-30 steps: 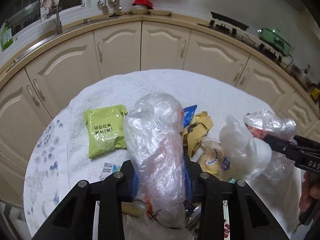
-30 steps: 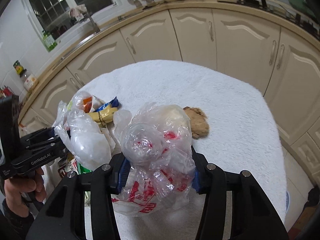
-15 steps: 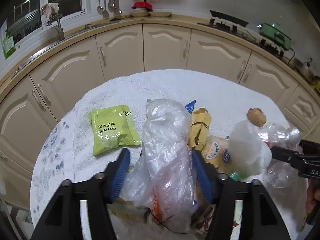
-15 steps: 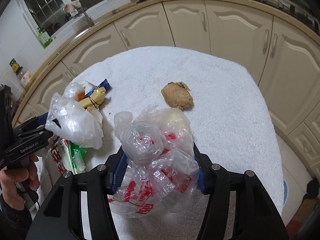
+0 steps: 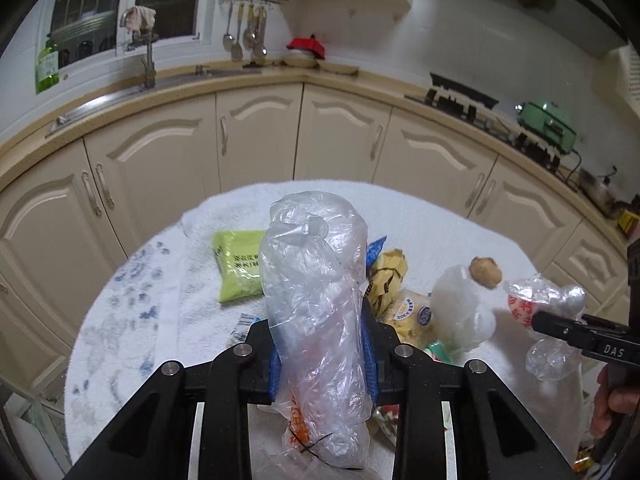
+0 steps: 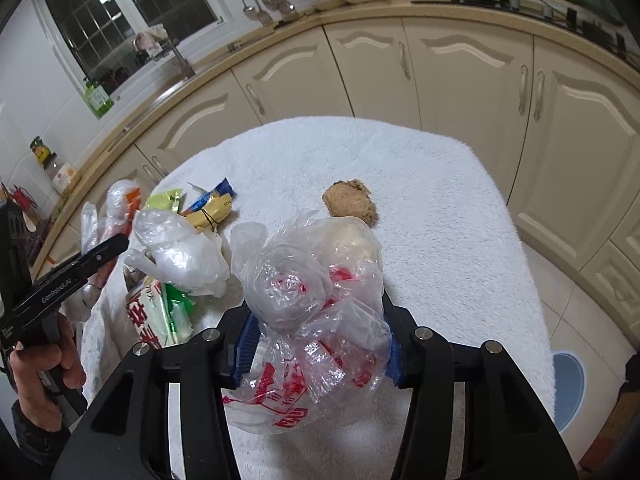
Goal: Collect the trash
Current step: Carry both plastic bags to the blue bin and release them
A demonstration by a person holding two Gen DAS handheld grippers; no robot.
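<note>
My left gripper has its jaws closing, and the blue pads press a tall clear plastic bag with something orange low inside. The right gripper is closing too, pinching a crumpled clear bag with red print. Both bags hang above the towel-covered table. Between the two grippers lie a white plastic bag, a yellow wrapper, a green packet and a brown lump. The left gripper's finger shows beside the pile.
Cream cabinets and a curved counter ring the table's far side. A sink with a tap is at the back left, a stove at the back right. A person's hand holds the left gripper. Bare towel lies right of the brown lump.
The left jaws stood wide around the clear bag half a second ago and have closed on it again. Both grippers have drawn back from the table, so the pile looks farther off.
</note>
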